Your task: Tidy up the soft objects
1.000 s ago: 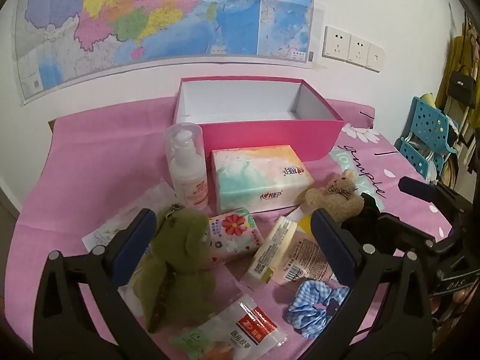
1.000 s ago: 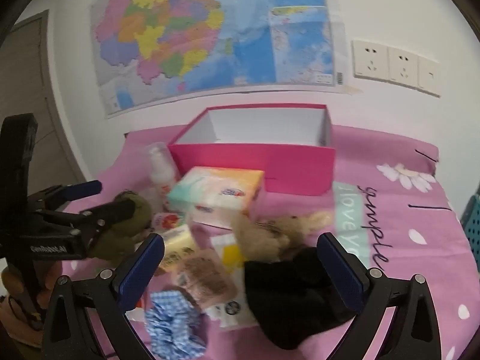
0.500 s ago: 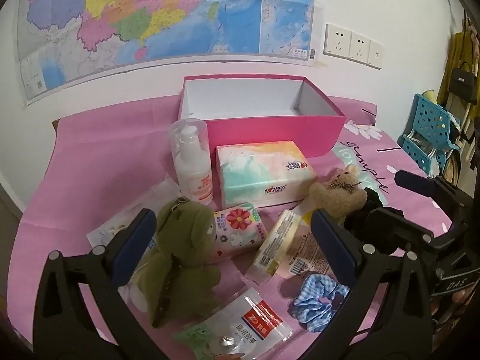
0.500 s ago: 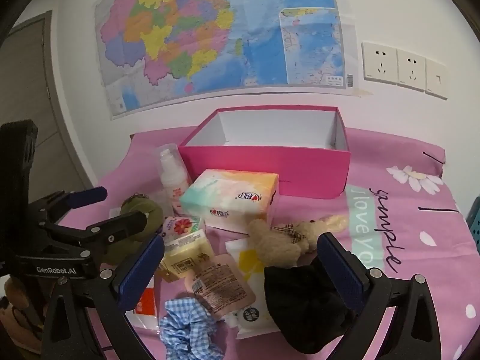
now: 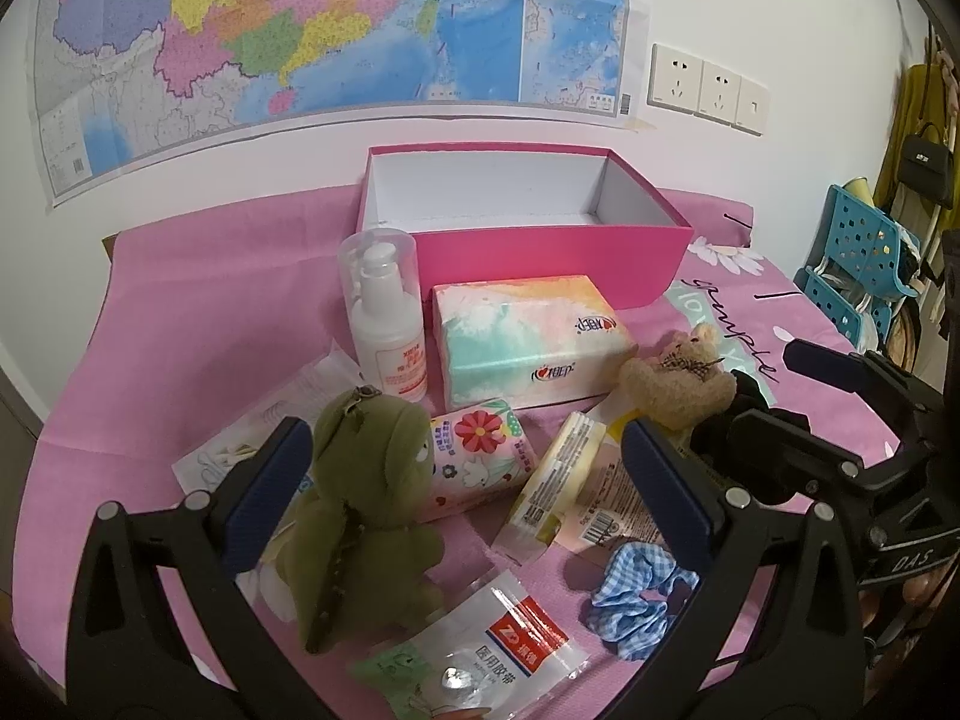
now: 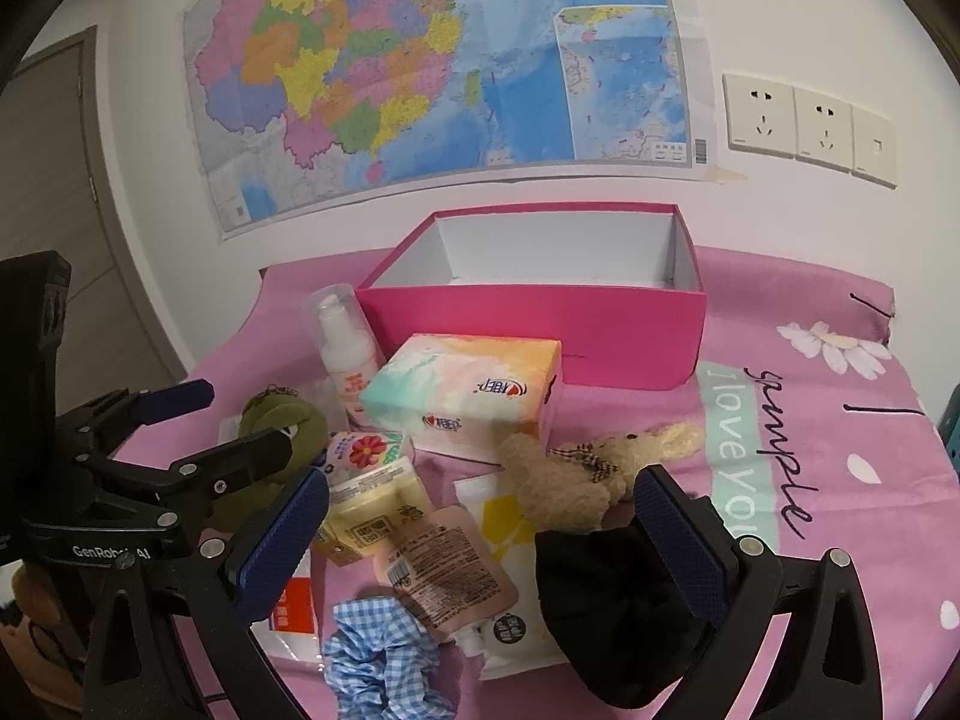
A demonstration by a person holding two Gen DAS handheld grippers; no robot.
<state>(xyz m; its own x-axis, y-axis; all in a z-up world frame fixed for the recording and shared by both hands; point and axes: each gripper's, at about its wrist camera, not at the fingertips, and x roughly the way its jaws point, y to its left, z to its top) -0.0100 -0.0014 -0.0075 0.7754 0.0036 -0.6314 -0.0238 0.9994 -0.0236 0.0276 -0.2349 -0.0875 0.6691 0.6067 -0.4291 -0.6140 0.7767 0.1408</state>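
An empty pink box [image 5: 540,264] [image 6: 540,330] stands at the back of the pink-covered table. In front lie a green plush dinosaur [image 5: 366,498] [image 6: 276,420], a tan teddy bear [image 5: 678,378] [image 6: 570,480], a blue gingham scrunchie [image 5: 636,600] [image 6: 384,654] and a black cloth [image 6: 612,594]. My left gripper [image 5: 465,480] is open, its left finger beside the dinosaur; it also shows in the right wrist view [image 6: 198,426]. My right gripper [image 6: 480,540] is open above the sachets, its right finger over the black cloth; it also shows in the left wrist view [image 5: 798,396].
A tissue box [image 5: 528,336], a pump bottle [image 5: 387,312], a floral tissue pack [image 5: 480,450], a yellow packet [image 5: 558,474], sachets [image 6: 444,576] and a plastic bag [image 5: 498,654] crowd the middle. A blue rack [image 5: 858,264] stands to the right. A map [image 5: 336,30] hangs on the wall.
Both grippers have drawn back and up a little, so the objects sit lower and farther in view. Both stay open. No object has moved.
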